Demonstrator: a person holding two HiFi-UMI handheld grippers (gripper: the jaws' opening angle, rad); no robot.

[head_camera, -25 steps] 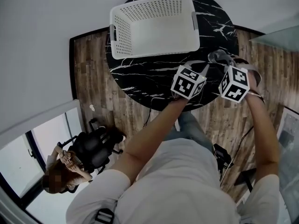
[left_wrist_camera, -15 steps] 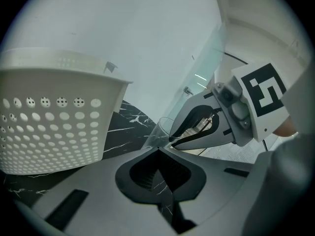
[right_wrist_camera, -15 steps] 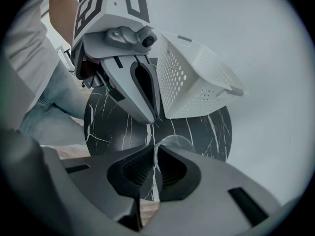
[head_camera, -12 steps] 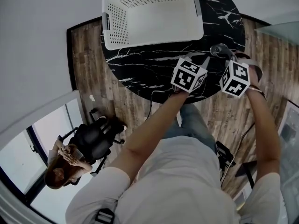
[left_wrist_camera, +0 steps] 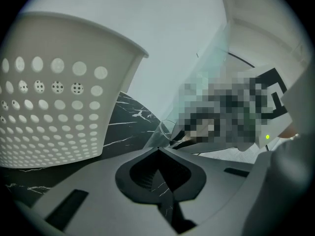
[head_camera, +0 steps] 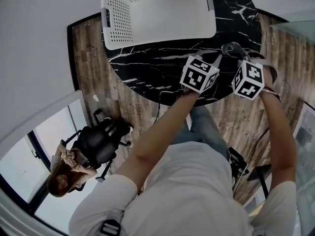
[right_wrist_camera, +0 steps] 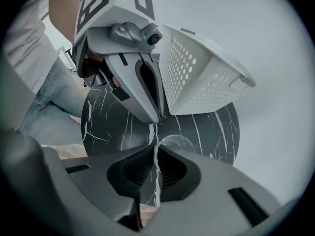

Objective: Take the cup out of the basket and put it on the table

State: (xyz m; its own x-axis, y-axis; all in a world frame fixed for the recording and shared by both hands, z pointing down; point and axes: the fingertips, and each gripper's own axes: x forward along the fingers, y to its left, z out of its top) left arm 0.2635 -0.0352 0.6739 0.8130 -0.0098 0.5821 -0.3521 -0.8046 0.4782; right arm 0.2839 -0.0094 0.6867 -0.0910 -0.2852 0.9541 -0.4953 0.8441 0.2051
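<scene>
My right fingers (right_wrist_camera: 134,168) are pinched shut on the glass cup's (right_wrist_camera: 174,142) thin wall, holding it outside the white basket (head_camera: 117,18), ready for the marble table (head_camera: 162,68). My left fingers (left_wrist_camera: 147,173) are closed on nothing.

The clear glass cup (head_camera: 234,49) sits outside the white perforated basket (head_camera: 157,14), near the black marbled table's (head_camera: 147,70) right edge

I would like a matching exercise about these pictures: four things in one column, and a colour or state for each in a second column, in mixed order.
Things:
1. basket
2. table
3. cup
4. left gripper

Colour or state:
a. black with white veins
b. shut, holding nothing
c. white, with holes
d. clear, pinched by the right gripper

Pairs: 1-c, 2-a, 3-d, 4-b
</scene>
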